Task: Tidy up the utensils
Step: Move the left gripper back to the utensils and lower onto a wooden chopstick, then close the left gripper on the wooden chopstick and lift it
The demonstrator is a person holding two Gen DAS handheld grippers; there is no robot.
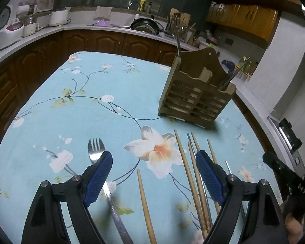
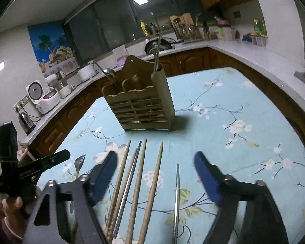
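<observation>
Right wrist view: right gripper [image 2: 155, 162] spread over chopsticks [image 2: 141, 174] near the table's [image 2: 244, 142] front edge, left gripper [image 1: 154, 161] spread beside a fork [image 1: 96, 149], wooden holder [image 2: 140, 105] beyond.

The left gripper [image 1: 154, 159], black with blue ribbed pads, hangs with its jaws wide apart over a light-blue floral tablecloth [image 1: 111, 105]. A steel fork [image 1: 96, 149] lies beside its left pad, one bamboo chopstick [image 1: 145, 207] between the jaws, several chopsticks [image 1: 193, 174] under the right pad. Ahead stands a slatted wooden utensil holder [image 1: 195, 99].
</observation>
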